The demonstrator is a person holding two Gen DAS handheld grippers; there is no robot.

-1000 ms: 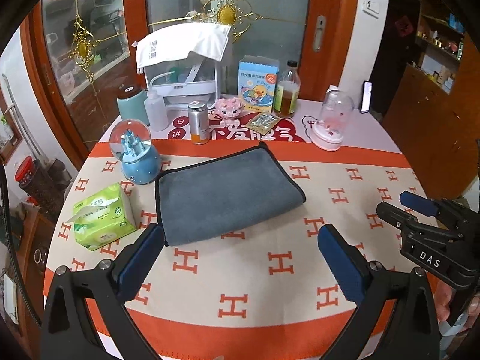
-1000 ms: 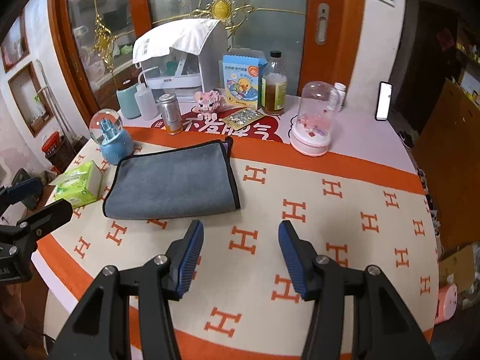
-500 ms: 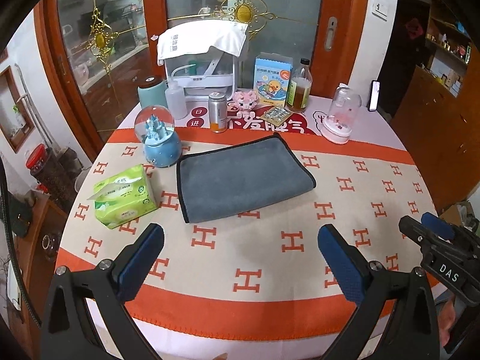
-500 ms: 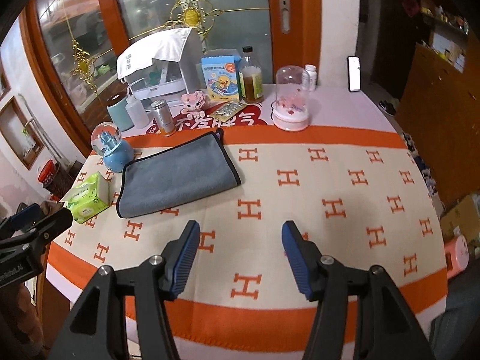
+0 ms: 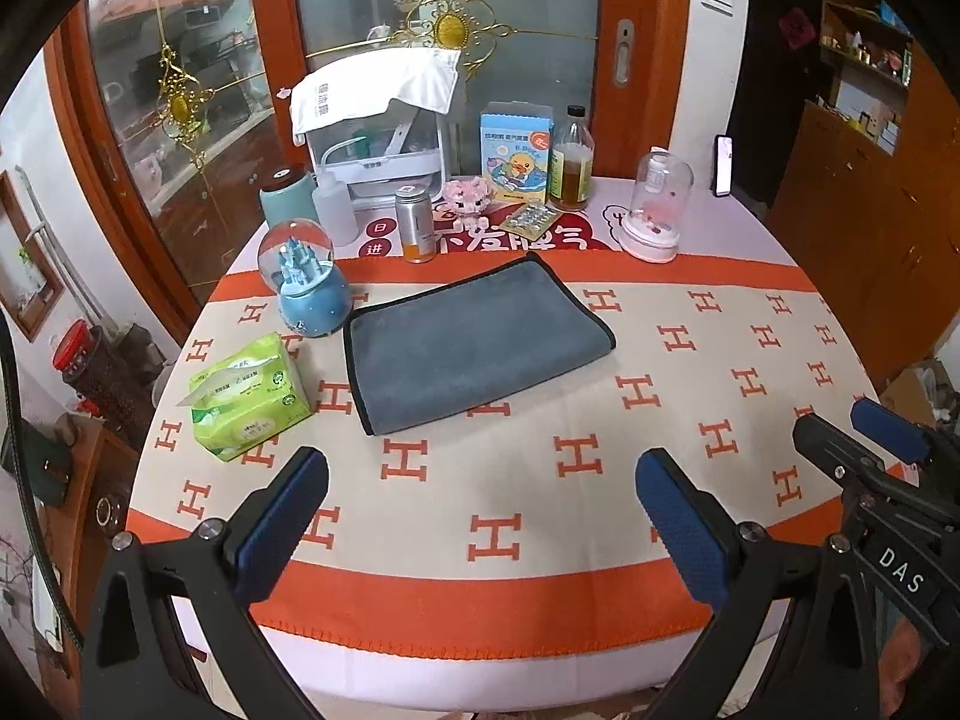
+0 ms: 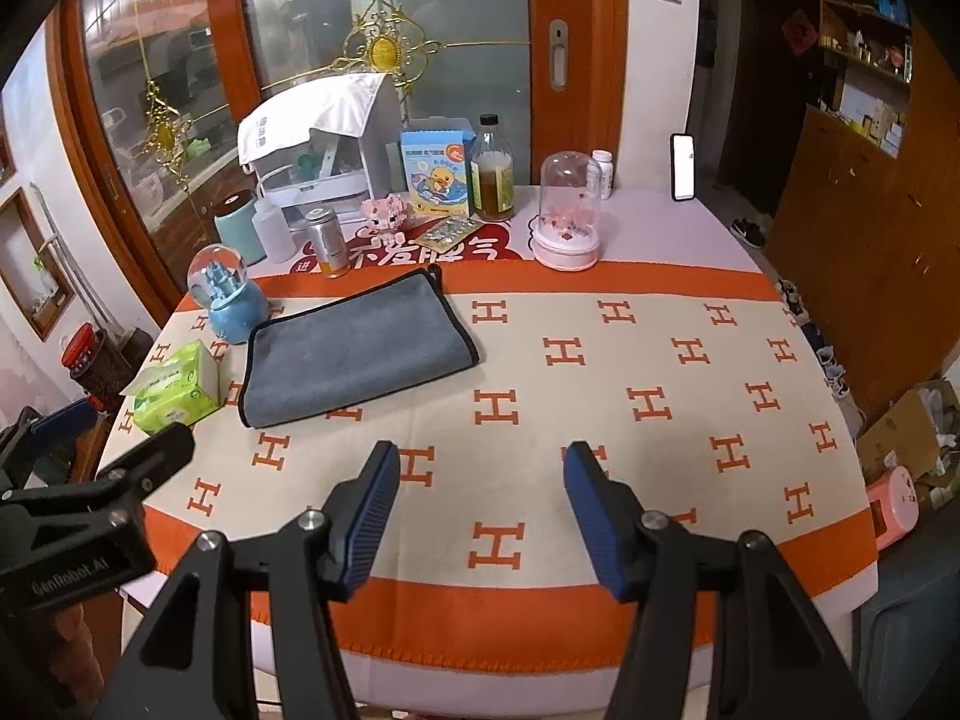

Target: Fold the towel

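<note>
A grey towel with a dark hem lies folded flat on the orange and cream tablecloth; it also shows in the right wrist view. My left gripper is open and empty, held above the table's near edge, well short of the towel. My right gripper is open and empty, over the near edge and to the right of the towel. Each gripper shows in the other's view, the right one and the left one.
A green tissue pack and a blue snow globe sit left of the towel. Behind it stand a can, a bottle, a duck box, a glass-domed ornament and a white rack.
Both grippers have pulled back toward the table's near edge and risen, so the towel looks farther off. The towel has not moved. The right gripper's jaws have widened a little.
</note>
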